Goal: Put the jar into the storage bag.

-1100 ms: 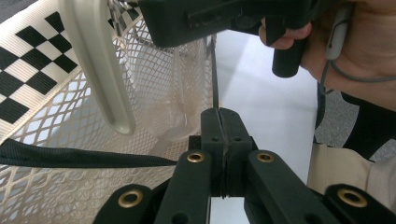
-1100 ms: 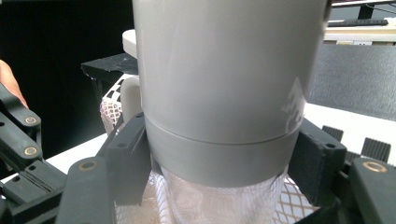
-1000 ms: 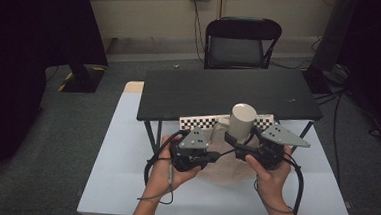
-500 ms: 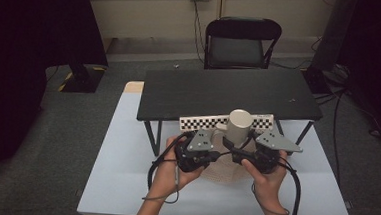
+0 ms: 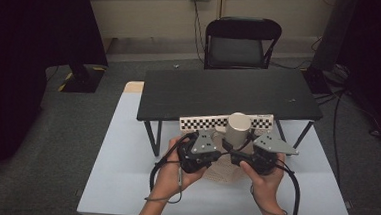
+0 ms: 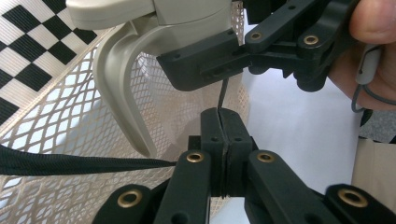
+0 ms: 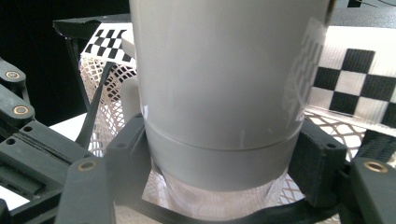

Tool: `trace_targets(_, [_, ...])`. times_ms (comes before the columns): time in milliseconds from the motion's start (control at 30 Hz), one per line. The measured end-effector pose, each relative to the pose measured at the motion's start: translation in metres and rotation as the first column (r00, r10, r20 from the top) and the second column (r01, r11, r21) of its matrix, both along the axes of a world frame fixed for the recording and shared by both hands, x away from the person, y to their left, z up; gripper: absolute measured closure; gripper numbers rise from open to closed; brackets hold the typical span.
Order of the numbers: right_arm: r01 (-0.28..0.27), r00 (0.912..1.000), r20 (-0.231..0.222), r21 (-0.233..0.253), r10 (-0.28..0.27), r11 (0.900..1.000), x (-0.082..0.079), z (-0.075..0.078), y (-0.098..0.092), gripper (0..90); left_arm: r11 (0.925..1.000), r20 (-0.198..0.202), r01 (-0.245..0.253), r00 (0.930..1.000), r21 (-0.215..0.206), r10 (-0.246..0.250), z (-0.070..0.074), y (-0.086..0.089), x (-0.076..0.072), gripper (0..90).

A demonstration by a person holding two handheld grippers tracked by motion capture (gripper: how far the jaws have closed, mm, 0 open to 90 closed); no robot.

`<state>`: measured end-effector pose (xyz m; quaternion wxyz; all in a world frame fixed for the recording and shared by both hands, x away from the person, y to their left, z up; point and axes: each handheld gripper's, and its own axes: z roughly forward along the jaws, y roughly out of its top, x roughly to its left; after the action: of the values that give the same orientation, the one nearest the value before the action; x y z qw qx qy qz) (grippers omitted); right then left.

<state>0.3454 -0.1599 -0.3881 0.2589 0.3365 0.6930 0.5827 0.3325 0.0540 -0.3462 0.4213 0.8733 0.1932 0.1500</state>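
A: While we hold both tools close together near the table's (image 5: 123, 183) 6 o'clock edge, the right gripper (image 7: 224, 168) has its jaws clamped on the lower body of the grey tumbler (image 7: 219, 74), one pad at either side. We judge that grip keeps the cup upright and steady above the mesh bag (image 5: 223, 172).

B: Agreed. And the left gripper (image 6: 223, 126)? Its jaws sit pressed together, pinching what looks like a thin black edge or cord of the bag; too thin to name for sure. We read it as holding the bag's mouth taut so the tumbler can go in or come out.

A: Position, from the high view: tumbler (image 5: 238, 129) at 12 o'clock from our hands, just in front of the checkered strip (image 5: 202, 122), with the small black table (image 5: 229, 92) beyond it.

B: Axis: long axis vertical, closed top toward the camera above, base down toward the mesh. In the left gripper view its beige handle (image 6: 119, 88) curves down over the netting (image 6: 70, 140), and a black strap (image 6: 70, 163) runs off toward 9 o'clock.

A: Whether the base touches the mesh, we cannot tell.
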Motion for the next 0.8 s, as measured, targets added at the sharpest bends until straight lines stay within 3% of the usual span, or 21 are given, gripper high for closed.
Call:
trace_targets(233, [-0.002,1.0,-0.007,0.015,0.002,1.0,0.0,-0.003,0.0,30.4,1.0,0.01,0.002,0.9999,0.003,-0.002,0.0,-0.001,0.0,89.7])
trace_targets(300, [-0.038,0.9991,-0.019,0.057,0.039,0.998,0.0,-0.004,-0.001,25.3,0.9999,0.012,0.005,0.9999,0.01,-0.005,-0.001,-0.002,0.0,89.6])
trace_targets(433, [-0.023,0.9997,-0.005,0.03,0.024,0.999,-0.004,-0.004,0.0,22.6,0.9998,0.009,0.001,1.0,0.021,-0.001,-0.003,-0.002,0.001,89.6])
trace_targets(500, [-0.01,0.9999,0.007,0.02,0.01,1.0,-0.006,-0.006,-0.001,21.7,1.0,0.005,0.002,1.0,0.007,-0.002,-0.003,-0.001,0.001,89.5])
trace_targets(633, [-0.01,0.9998,0.015,0.029,0.01,1.0,-0.008,-0.007,-0.003,20.4,0.9999,0.008,0.005,1.0,0.012,-0.005,-0.003,-0.001,0.001,87.6])
trace_targets(667, [-0.008,0.9996,0.027,0.031,0.007,1.0,-0.01,-0.005,-0.003,16.5,0.9999,0.006,0.01,0.9999,0.013,-0.011,-0.003,-0.001,0.0,86.9])
trace_targets(800, [0.01,0.9978,0.065,0.013,-0.011,1.0,-0.014,-0.001,-0.007,10.7,0.9995,-0.009,0.03,0.9995,0.008,-0.03,-0.003,-0.001,0.0,75.8])
